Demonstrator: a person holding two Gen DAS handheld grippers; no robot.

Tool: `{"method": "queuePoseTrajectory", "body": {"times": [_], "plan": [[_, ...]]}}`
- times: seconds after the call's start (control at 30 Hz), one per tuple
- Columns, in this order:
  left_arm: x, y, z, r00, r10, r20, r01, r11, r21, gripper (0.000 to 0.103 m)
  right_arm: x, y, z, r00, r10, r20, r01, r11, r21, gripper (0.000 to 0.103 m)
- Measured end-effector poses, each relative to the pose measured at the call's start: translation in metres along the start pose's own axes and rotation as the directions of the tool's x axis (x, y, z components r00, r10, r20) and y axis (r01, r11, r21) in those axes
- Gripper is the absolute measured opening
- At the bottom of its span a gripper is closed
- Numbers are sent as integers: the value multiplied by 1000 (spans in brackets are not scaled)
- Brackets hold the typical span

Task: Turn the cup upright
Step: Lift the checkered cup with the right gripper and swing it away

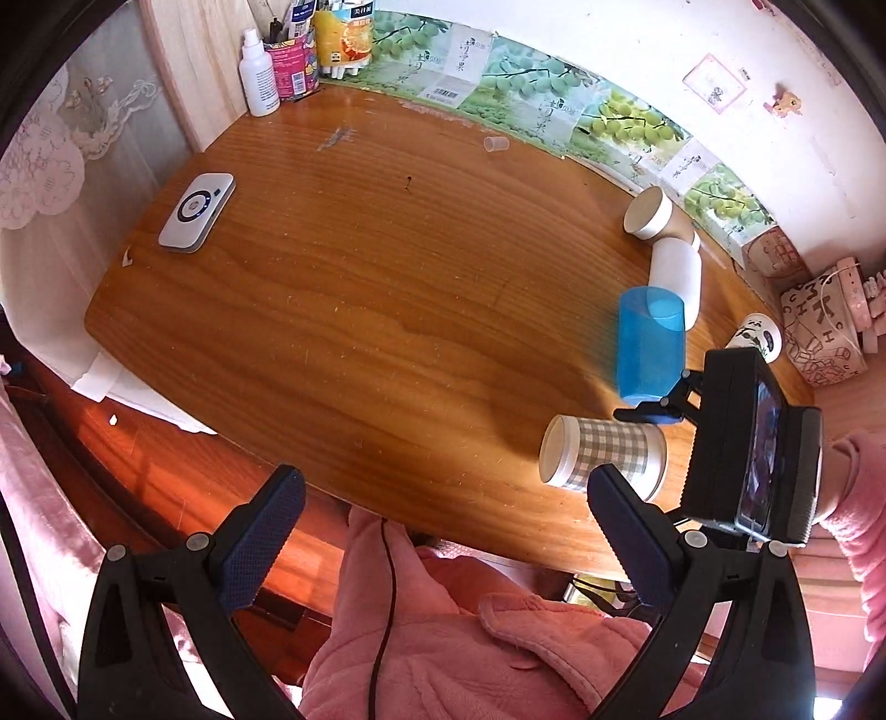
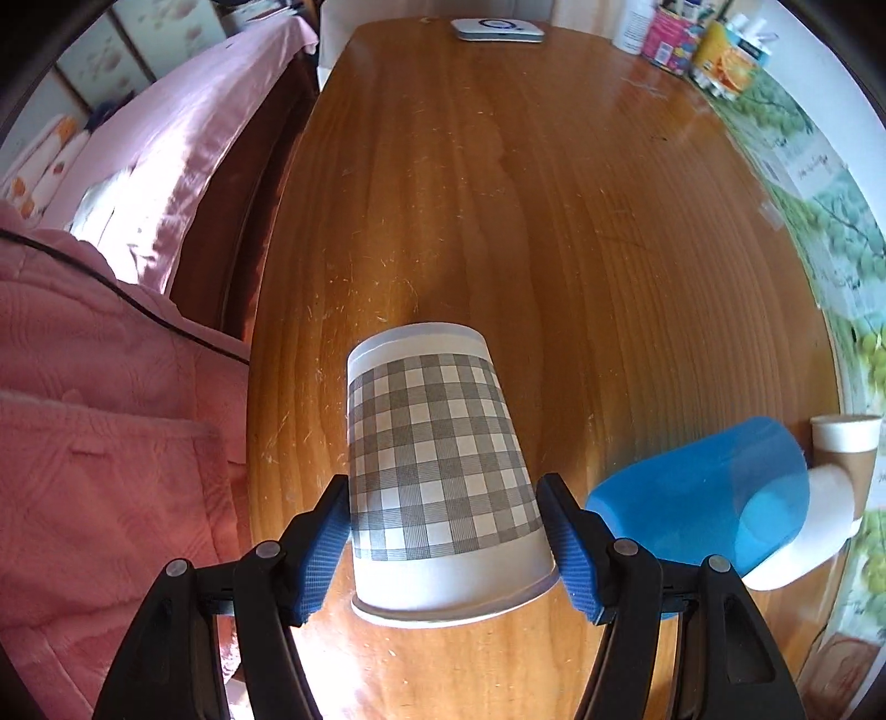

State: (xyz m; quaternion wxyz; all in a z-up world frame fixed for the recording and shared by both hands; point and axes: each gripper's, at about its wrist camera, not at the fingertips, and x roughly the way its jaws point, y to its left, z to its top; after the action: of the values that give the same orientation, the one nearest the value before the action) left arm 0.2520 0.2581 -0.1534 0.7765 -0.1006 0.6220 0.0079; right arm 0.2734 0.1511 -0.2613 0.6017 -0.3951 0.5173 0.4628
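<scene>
- Far left on the wooden worktop (image 1: 360, 288): a white flat device (image 1: 197, 211) with a round ring on its face, well apart from the cups.
- Back left corner: a white bottle (image 1: 258, 77), a pink tin (image 1: 290, 63) of pens, an orange-printed carton (image 1: 343, 33), all close together.
- Low in the left wrist view: left tongs (image 1: 437, 559) spread wide apart, clamped on nothing, hanging over the near edge of the worktop above a pink quilted garment (image 1: 443, 620).
- Near the back wall, mid-worktop: a small clear cap (image 1: 495, 144), alone.
- Right of centre: checked paper cup (image 2: 437, 471) between the blue pads of the right tongs (image 2: 443, 548), pads (image 2: 324, 548) against both sides near its rim; in the left wrist view it lies on its side, open mouth to the left, near the front edge of the worktop.
- Just beside it on the right: a blue plastic cup (image 1: 648, 346), blurred.
- Farther right along the wall: a white cup (image 1: 675, 271) touching a brown-and-white paper cup (image 1: 650, 213), both tipped over.
</scene>
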Motion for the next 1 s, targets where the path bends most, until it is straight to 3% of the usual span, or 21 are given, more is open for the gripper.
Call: {"method": "queuePoseTrajectory", "body": {"times": [0.3,0.4,0.67,0.8,0.87,1.0], "plan": [[-1,-7,-5,999,36,2,-36,998,47,101,-7,1,-8,999,-35,19,35,999,0,72],[-2,-9,-3,999,38,-1,-38,997,73,101,-12,0,-10,998,-43,46,41,999,32,80],[0,-16,10,1000,10,-13,-8,984,177,101,-41,-13,-24,986,-119,113,96,978,187,81],[0,-19,21,1000,-19,-12,21,971,238,101,-63,-20,-32,966,-185,178,110,924,366,81],[-1,-20,27,999,-48,-5,47,961,273,101,-75,-23,-38,950,-237,206,119,879,462,81],[-4,-22,38,994,-104,24,89,933,348,101,-103,-28,-48,897,-364,253,106,730,675,83]]}}
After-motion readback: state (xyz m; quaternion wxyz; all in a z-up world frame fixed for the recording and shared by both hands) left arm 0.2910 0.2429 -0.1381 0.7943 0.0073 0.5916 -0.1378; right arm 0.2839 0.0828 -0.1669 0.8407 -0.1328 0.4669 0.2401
